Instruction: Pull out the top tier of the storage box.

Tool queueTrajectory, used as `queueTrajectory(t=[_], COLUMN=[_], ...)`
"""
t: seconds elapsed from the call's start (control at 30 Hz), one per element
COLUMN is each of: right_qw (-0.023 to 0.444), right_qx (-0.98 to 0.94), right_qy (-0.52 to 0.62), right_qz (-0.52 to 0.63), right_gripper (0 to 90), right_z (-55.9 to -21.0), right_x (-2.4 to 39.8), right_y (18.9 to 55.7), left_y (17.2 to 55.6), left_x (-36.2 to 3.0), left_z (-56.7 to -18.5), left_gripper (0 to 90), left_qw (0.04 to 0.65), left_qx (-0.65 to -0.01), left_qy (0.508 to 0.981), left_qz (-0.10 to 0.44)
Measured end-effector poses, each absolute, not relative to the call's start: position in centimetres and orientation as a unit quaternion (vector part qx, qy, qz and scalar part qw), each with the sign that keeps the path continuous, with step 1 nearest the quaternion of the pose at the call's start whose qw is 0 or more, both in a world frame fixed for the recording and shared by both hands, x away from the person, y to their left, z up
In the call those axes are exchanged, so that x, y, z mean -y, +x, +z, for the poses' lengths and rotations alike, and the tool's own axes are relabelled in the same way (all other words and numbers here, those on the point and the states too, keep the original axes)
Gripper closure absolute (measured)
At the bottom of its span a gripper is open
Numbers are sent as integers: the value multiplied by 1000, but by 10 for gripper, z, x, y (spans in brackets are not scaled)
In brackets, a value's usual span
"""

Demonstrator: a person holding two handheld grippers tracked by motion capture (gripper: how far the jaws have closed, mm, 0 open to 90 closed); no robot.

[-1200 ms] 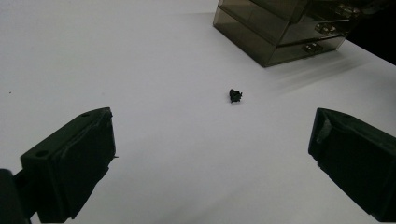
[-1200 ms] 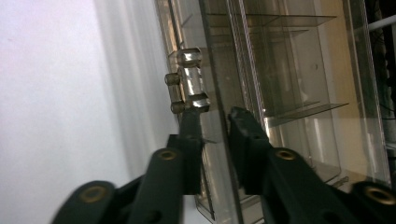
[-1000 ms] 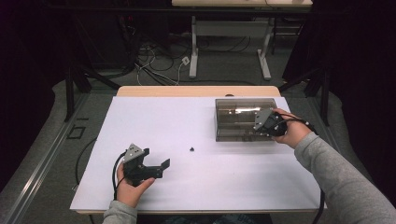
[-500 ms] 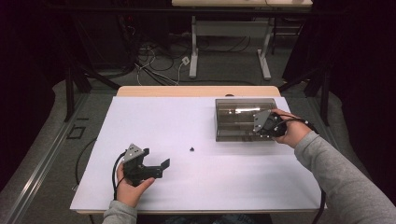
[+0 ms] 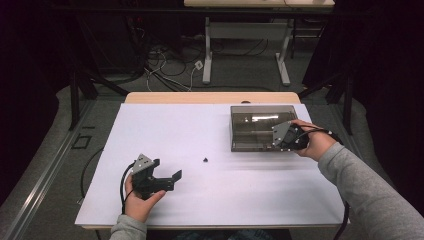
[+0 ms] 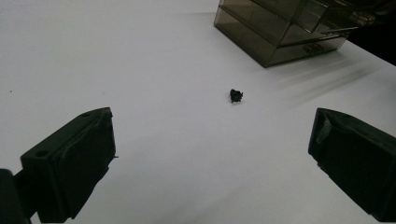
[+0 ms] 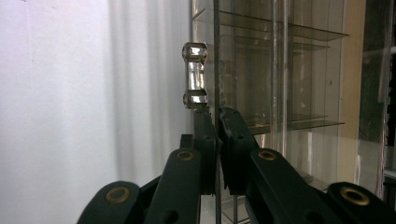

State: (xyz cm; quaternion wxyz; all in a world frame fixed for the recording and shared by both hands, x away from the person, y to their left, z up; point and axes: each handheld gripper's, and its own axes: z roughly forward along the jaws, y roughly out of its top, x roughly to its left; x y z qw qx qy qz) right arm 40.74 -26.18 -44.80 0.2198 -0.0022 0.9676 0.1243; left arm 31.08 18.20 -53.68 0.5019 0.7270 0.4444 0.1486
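A smoky clear drawer box point(image 5: 260, 127) stands at the right back of the white table point(image 5: 200, 210). My right gripper point(image 5: 281, 138) is at its front right corner. In the right gripper view the right gripper point(image 7: 217, 116) is shut on the thin clear drawer front point(image 7: 216, 56), just below its clear handle point(image 7: 195, 74). My left gripper point(image 5: 166, 168) rests low at the front left with jaws wide open and nothing between them. A small black part point(image 5: 205, 160) lies on the table ahead of the left gripper point(image 6: 212, 140). The part point(image 6: 236, 95) sits between it and the box point(image 6: 280, 32).
The white sheet covers most of the wooden table point(image 5: 210, 97). Cables trail from both grippers. Behind the table a desk frame point(image 5: 245, 35) and floor cables point(image 5: 165, 60) lie in the dark.
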Motion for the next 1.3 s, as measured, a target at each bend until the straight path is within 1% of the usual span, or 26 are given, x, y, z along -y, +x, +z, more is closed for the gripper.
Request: queueTrajectory(t=[0.17,0.5,0.7,0.73,1.3], right_qw=[213,219,211,216,208], right_qx=[-970,-967,-970,-967,-970], right_qy=[-9,-18,-21,-18,-25], right_qz=[117,131,121,133,125], right_gripper=[861,864,864,864,866], right_z=[-447,-449,-447,-449,-448], right_x=[262,263,263,263,265], right_y=[404,398,395,394,385], left_y=[311,311,311,311,311], left_x=[-182,-182,-182,-182,-182], left_z=[-537,-537,-537,-537,-537], left_gripper=[9,9,9,9,9], left_qw=[502,502,502,501,501], left_qx=[-444,-443,-444,-444,-444], left_qy=[728,727,727,728,728], left_qz=[149,149,149,149,150])
